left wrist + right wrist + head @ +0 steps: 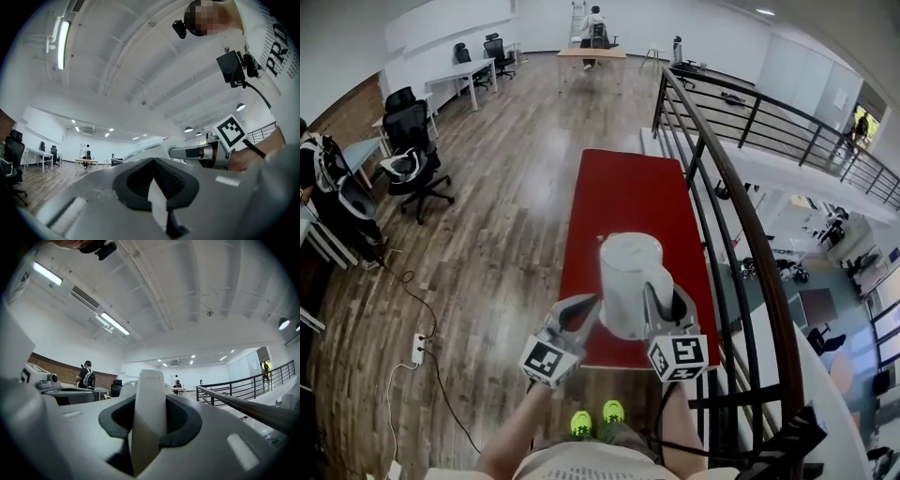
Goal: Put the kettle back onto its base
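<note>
Right gripper is clamped on the white handle of the kettle, holding it upright over the near end of the red table, by the railing. Left gripper has its jaws closed together, empty, with its tip just beside the kettle's left side; contact unclear.

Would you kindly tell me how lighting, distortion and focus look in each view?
Head view: strong fisheye bows the railing; soft, even light on the kettle. Left gripper view: the ceiling lamp glares white; near parts are soft. Right gripper view: the kettle handle, close to the lens, is blurred, the far room is clearer, and the corners are dark.
</note>
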`<state>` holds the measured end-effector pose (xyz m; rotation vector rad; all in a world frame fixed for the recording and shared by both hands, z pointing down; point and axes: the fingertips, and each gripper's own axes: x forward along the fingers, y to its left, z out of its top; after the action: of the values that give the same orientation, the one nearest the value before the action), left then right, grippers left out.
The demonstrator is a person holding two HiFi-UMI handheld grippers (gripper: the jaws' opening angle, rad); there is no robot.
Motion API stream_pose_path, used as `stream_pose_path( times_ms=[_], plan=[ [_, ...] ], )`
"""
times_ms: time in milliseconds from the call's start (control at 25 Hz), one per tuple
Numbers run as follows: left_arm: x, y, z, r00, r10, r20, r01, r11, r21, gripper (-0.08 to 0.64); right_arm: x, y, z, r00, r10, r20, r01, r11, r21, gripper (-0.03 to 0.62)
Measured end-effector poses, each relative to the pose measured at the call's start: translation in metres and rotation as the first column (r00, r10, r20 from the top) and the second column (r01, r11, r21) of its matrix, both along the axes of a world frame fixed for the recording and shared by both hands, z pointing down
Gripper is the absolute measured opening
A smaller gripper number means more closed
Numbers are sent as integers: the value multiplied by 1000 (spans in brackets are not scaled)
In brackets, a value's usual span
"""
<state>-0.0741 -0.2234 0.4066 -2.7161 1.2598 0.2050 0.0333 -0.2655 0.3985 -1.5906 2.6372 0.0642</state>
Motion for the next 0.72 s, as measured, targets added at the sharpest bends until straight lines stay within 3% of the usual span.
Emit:
stream_pose_path(
  times_ms=[320,720],
  plan=[
    [-8,-26,2,995,-102,16,103,994,-23,-8,-18,-37,4,993,-114,23,115,993,-21,131],
    [-2,-57,11,977,-211,28,212,976,-42,-8,-11,-72,16,978,-209,24,210,977,-35,132]
  ],
)
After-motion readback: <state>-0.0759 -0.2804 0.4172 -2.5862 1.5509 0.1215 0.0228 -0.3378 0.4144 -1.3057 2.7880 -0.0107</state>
